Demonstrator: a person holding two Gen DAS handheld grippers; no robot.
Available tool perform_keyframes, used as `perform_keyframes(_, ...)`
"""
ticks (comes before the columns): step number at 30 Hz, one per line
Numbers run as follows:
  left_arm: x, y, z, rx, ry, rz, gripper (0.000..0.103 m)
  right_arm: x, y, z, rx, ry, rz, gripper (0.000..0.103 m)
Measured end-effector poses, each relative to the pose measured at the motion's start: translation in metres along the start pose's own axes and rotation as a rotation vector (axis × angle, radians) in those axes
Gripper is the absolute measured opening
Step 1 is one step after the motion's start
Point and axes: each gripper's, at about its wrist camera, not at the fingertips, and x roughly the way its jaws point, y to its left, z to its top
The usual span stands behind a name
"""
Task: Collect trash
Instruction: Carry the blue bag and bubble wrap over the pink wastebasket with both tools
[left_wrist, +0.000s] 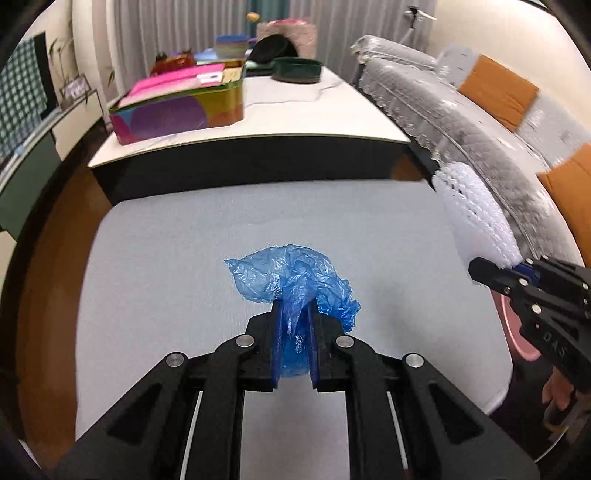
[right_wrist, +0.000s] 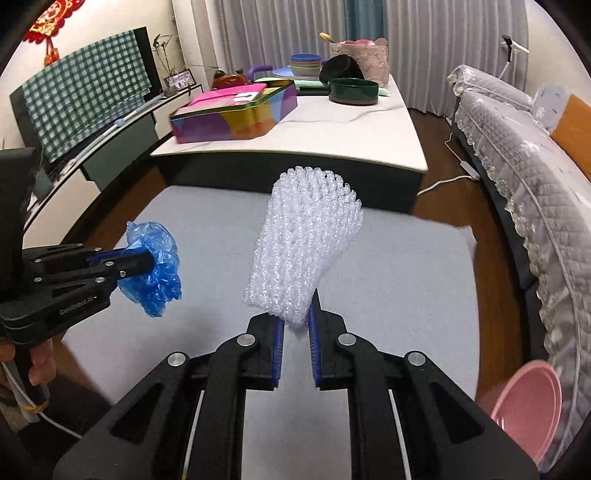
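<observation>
Blue plastic bag (left_wrist: 295, 291) pinched between left gripper (left_wrist: 295, 332) jaws, bulging ahead. White foam net (right_wrist: 303, 251) clamped in right gripper (right_wrist: 296, 332). Both lifted off grey tabletop (right_wrist: 406, 295). Pink bin (right_wrist: 528, 406), right of the jaws, awaits; dropping remains.

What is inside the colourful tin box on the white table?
The tin box holds a pink sheet with a white label lying on top. Anything beneath the sheet is hidden.

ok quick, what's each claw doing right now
left claw: closed on the blue plastic bag
right claw: closed on the white foam net
</observation>
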Motion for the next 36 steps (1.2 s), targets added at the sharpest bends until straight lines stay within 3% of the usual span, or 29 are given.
perform_keyframes(10, -0.070, -0.048, -0.123, 0.030, 0.001, -0.044, 0.011, -0.073, 0.025, -0.114, 0.036, 0.032, 0.014, 0.013)
perform_keyframes(17, -0.098, -0.061, -0.168, 0.016, -0.025, -0.050, 0.011, -0.104, 0.039, -0.169, 0.032, 0.038, 0.006, 0.013)
perform_keyframes(23, -0.112, -0.075, -0.183, 0.043, -0.046, -0.055, 0.011, -0.114, 0.044, -0.199, 0.032, 0.061, 0.027, 0.013)
perform_keyframes(36, -0.102, -0.099, -0.178, 0.103, -0.025, -0.040, 0.011, -0.115, 0.018, -0.205, 0.099, 0.040, 0.035, 0.013)
